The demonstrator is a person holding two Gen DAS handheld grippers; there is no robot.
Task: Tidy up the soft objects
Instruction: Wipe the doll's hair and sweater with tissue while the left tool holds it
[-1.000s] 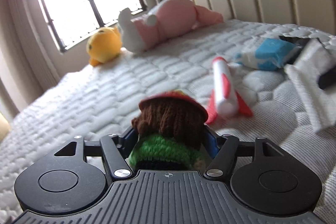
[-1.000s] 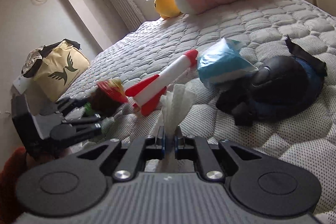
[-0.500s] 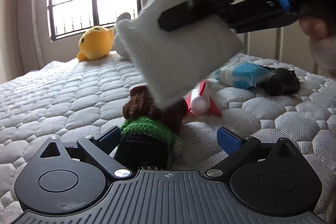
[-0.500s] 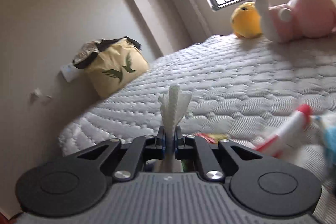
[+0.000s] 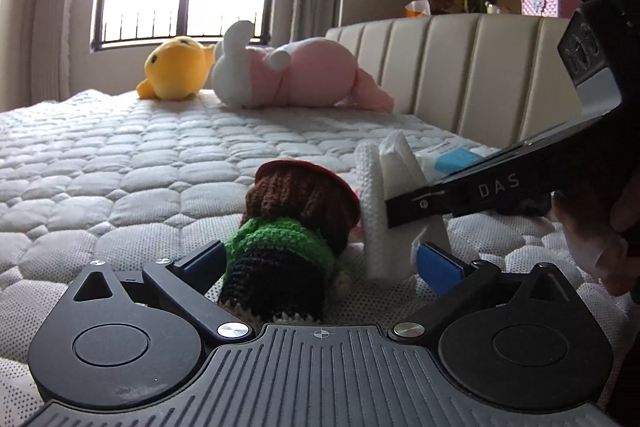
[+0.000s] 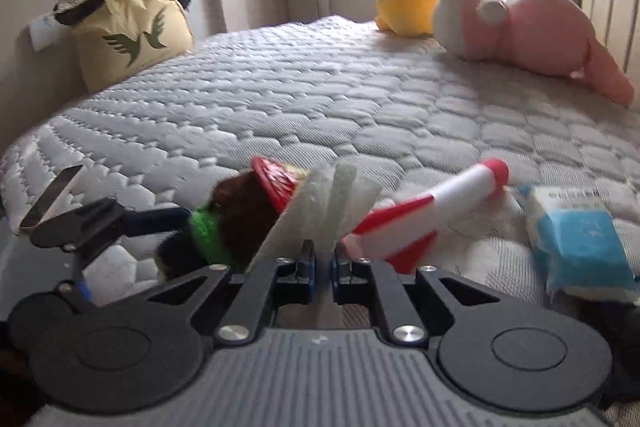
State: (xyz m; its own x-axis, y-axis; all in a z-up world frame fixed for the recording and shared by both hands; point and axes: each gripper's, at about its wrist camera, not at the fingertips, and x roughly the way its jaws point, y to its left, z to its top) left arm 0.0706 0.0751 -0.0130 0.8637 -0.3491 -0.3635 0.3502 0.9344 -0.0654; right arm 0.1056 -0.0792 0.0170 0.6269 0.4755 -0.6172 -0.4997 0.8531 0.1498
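Both tongs share one build: a black ribbed housing flanked by two round black discs, angled black link arms fixed with silver screws, and blue pads on the inner faces of the fingers. A small crosshair mark sits on the left tongs [image 5: 320, 259] at the housing's front edge. The right tongs [image 6: 323, 265] bear white "DAS" lettering along one finger's side.

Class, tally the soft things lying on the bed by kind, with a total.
Plush animals: 2, yellow plush and pink-and-white plush
Crocheted dolls: 1, crocheted doll
Toy rockets: 1, rocket
Folded white cloths: 1, cloth
Blue-and-white packs: 1, pack
Total: 6
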